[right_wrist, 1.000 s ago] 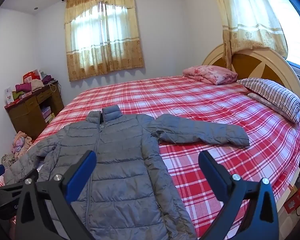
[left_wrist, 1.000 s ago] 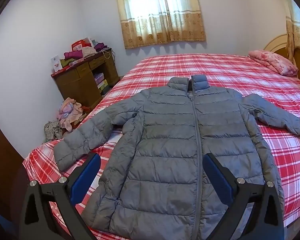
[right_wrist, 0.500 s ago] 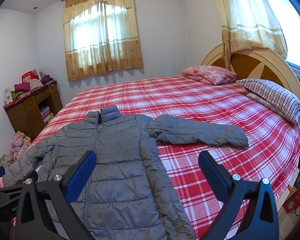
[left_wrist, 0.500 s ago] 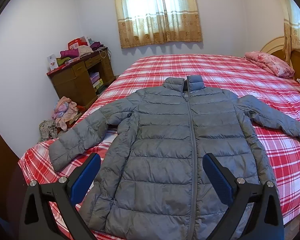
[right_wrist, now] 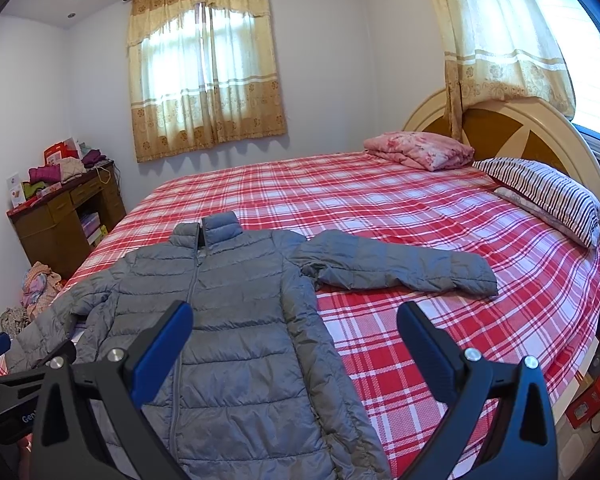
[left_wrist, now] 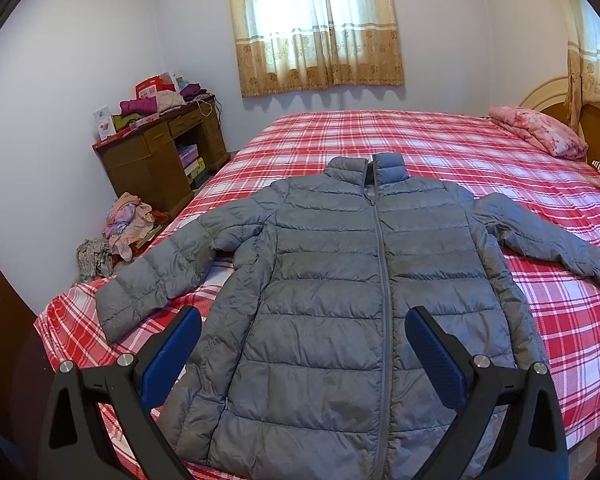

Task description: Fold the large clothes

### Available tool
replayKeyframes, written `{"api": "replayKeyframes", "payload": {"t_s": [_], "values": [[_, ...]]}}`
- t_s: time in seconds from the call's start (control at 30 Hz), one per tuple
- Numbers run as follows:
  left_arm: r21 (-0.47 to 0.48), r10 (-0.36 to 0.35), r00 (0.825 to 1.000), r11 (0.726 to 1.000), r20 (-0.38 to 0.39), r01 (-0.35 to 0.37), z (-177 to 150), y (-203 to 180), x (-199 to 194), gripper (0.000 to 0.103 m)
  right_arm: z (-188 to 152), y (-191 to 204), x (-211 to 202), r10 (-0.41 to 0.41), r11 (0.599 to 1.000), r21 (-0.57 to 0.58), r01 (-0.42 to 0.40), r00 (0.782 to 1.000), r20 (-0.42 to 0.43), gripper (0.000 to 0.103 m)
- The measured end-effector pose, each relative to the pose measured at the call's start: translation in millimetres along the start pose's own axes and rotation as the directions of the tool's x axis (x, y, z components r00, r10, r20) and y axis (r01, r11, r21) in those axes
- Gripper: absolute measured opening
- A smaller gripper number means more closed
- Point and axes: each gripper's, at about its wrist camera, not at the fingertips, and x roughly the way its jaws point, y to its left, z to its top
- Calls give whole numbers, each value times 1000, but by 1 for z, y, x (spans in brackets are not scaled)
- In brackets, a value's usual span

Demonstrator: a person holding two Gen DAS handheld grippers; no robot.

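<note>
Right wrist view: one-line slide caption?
Open right gripper above a zipped grey puffer jacket spread flat on a red plaid bed.

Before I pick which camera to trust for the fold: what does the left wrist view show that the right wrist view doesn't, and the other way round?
Only the left wrist view shows the left sleeve's cuff in full on the bed.

Only the right wrist view shows the striped pillow, the headboard in full, the right sleeve's cuff and the left claw from outside.

Both show the jacket flat and zipped, the pink quilt, the desk, and each view's own claw open: left, right.
</note>
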Motion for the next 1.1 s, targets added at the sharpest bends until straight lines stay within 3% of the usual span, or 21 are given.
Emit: {"api": "replayKeyframes", "payload": {"t_s": [1.1], "values": [[-11, -32, 998, 999, 51, 33, 1, 4, -27, 102, 5, 3, -21, -12, 1000, -4, 12, 999, 50, 103]]}}
